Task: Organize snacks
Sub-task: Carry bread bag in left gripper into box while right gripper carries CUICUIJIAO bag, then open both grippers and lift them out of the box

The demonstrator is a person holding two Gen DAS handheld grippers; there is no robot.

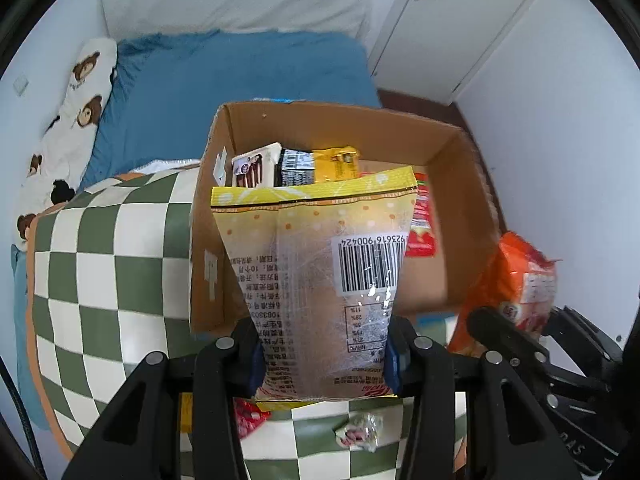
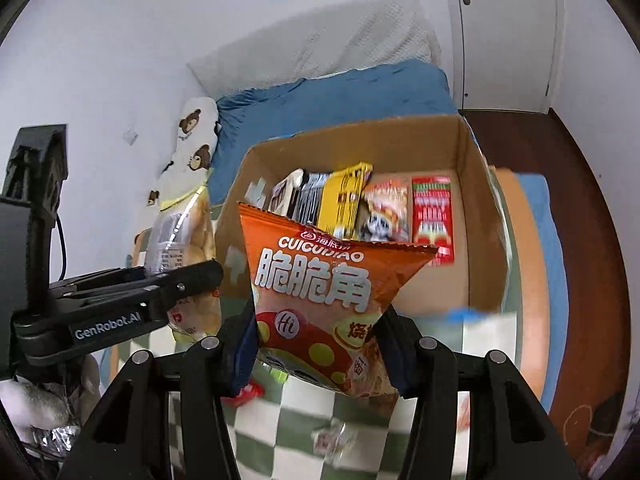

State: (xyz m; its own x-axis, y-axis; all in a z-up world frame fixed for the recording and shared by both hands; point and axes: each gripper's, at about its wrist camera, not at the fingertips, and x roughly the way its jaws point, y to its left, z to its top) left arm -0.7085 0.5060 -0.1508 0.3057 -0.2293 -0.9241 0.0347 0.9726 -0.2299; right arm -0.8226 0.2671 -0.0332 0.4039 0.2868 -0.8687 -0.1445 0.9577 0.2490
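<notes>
Left gripper point(image 1: 324, 354) clamped on a yellow-topped clear snack bag point(image 1: 320, 280), held up in front of the cardboard box point(image 1: 460, 184). Right gripper point(image 2: 320, 354) clamped on an orange chip bag point(image 2: 320, 292), also raised near the box front. Box holds several packets standing in a row; small wrapped candy point(image 1: 360, 432), probably, on the checkered cloth point(image 1: 100, 260) below.

The cardboard box point(image 1: 460, 216) sits mid-frame on the checkered cloth point(image 1: 100, 280), snack packs point(image 2: 344, 204) lined up along its back wall. Bed point(image 1: 240, 76) behind it, pillow point(image 1: 68, 128) at left.
</notes>
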